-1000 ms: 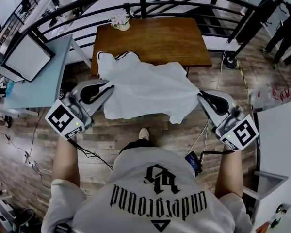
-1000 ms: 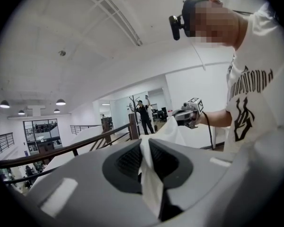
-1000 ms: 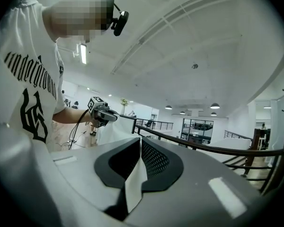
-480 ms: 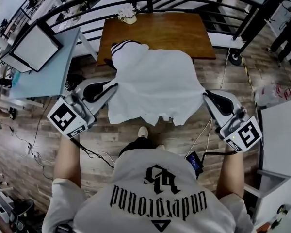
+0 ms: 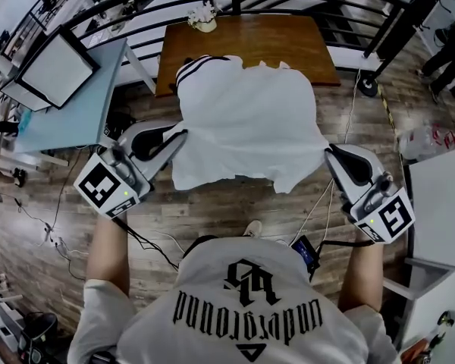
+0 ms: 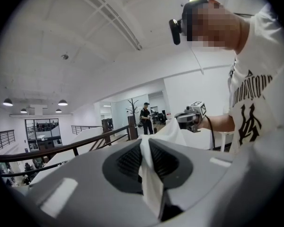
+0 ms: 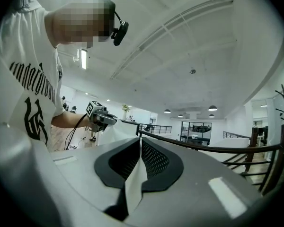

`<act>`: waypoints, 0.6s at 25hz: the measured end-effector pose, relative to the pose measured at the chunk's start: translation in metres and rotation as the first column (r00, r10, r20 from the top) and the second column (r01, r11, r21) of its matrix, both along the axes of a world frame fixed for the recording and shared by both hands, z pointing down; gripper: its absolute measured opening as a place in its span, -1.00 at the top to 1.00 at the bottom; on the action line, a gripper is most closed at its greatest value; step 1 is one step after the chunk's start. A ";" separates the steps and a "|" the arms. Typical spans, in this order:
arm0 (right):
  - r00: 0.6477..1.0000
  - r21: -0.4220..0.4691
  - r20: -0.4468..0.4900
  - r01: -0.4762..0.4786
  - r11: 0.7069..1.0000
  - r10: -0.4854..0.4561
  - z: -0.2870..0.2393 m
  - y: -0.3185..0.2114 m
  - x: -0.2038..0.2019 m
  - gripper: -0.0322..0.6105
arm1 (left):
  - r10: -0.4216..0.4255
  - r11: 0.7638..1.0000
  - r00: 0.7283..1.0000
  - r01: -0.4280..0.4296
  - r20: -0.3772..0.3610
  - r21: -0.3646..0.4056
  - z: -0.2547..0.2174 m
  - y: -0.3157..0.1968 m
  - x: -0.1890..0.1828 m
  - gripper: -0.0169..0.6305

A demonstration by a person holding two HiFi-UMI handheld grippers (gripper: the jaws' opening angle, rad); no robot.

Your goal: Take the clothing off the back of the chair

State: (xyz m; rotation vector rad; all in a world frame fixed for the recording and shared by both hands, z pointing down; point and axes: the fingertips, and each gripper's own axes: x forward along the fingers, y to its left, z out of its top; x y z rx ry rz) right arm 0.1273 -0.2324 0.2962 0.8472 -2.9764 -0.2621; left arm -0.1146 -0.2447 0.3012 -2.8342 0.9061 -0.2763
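Since our left gripper (image 5: 178, 136) and right gripper (image 5: 327, 152) each pinch the white shirt (image 5: 246, 123) in their jaws, it hangs spread by the wooden surface (image 5: 243, 40); we see no chair, so lifting looks done.

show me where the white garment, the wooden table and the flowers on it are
white garment (image 5: 246, 120), head view, middle of the spread cloth
wooden table (image 5: 269, 42), head view, bare part of its top
flowers (image 5: 203, 12), head view, on the blossoms

Head view overhead; gripper views share the clothing (image 5: 246, 123).
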 end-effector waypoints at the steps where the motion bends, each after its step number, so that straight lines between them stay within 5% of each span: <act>1: 1.000 0.002 0.000 -0.006 1.000 0.006 0.000 0.009 -0.006 0.85 | 0.004 1.000 1.000 -0.004 -0.004 0.002 0.000 0.008 -0.006 0.71; 15: 0.994 0.040 0.002 -0.105 0.994 0.105 -0.015 0.093 -0.089 0.85 | 0.097 0.995 0.994 -0.096 -0.056 0.022 -0.008 0.077 -0.079 0.71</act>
